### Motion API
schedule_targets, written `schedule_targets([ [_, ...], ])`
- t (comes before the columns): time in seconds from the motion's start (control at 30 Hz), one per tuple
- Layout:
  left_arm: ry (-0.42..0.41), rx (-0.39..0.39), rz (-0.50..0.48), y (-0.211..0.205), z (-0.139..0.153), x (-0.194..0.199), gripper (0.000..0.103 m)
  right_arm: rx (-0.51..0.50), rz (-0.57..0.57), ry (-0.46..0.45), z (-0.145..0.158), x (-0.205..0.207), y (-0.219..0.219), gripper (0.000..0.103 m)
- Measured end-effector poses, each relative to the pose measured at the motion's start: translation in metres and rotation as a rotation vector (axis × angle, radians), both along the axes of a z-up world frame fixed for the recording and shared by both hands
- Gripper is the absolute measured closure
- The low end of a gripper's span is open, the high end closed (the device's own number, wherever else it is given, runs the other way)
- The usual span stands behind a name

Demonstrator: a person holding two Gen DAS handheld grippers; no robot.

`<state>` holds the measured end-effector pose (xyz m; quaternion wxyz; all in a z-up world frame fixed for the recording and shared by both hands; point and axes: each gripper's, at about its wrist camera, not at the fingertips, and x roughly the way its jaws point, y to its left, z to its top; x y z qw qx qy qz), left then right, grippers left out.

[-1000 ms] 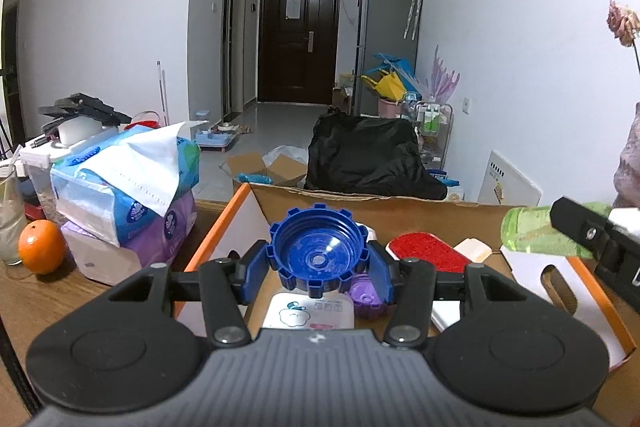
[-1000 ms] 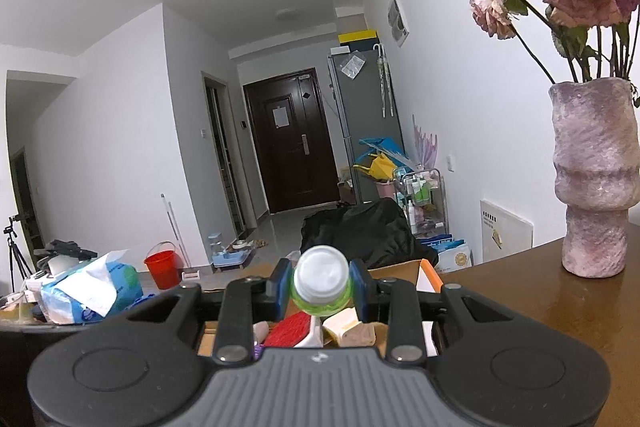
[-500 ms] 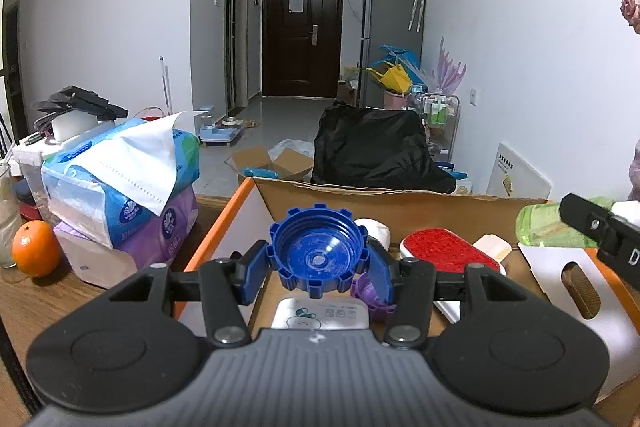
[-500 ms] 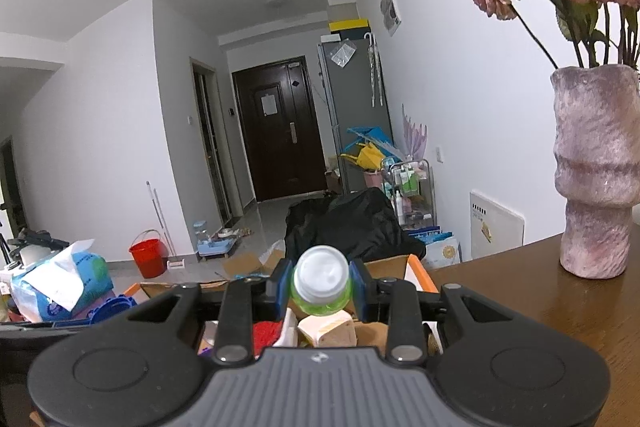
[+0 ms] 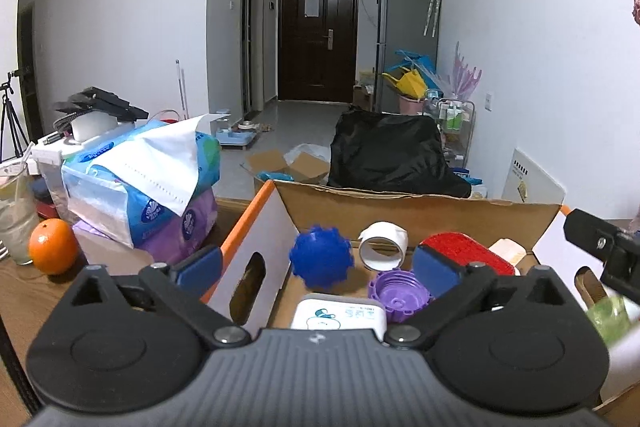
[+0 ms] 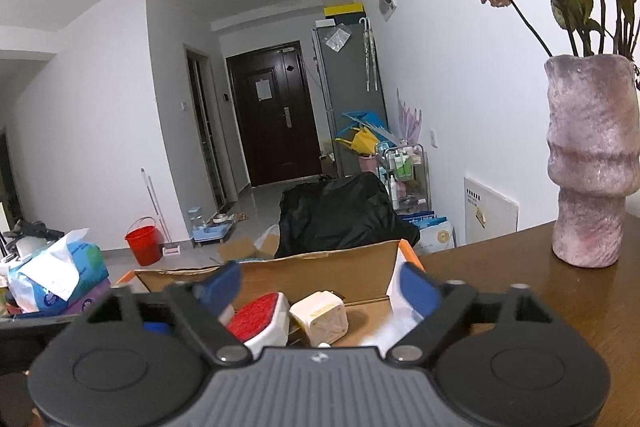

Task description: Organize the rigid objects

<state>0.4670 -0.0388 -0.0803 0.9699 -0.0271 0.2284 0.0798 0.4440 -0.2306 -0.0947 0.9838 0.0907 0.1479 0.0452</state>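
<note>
Blue cap (image 5: 321, 261) lies inside the cardboard box (image 5: 416, 213), near its left wall, beside a purple cap (image 5: 398, 297). Your left gripper (image 5: 316, 273) and right gripper (image 6: 320, 291) both hang with jaws apart, empty. Lowering either could snag the box's rim. A green blur at the left view's right edge is unidentifiable.

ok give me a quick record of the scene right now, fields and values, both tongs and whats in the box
left tongs: open, empty
right tongs: open, empty
box: cardboard, open top, on the table
blue cap: in box, near its left wall
purple cap: in box, right of blue cap
tape roll: in box, behind purple cap
red brush: in box
cream block: right of red brush
green bottle: blurred at right edge
</note>
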Motion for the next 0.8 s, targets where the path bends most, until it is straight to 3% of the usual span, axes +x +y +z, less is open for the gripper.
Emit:
schedule_targets([
  [0.1,0.004,0.001,0.005,0.001,0.000,0.000,0.000,-0.014,0.001,-0.007,0.001,-0.001,0.002,0.003],
  [0.8,-0.021,0.023,0.000,0.000,0.006,-0.013,0.000,-0.089,0.000,-0.011,0.010,-0.013,0.005,0.000],
])
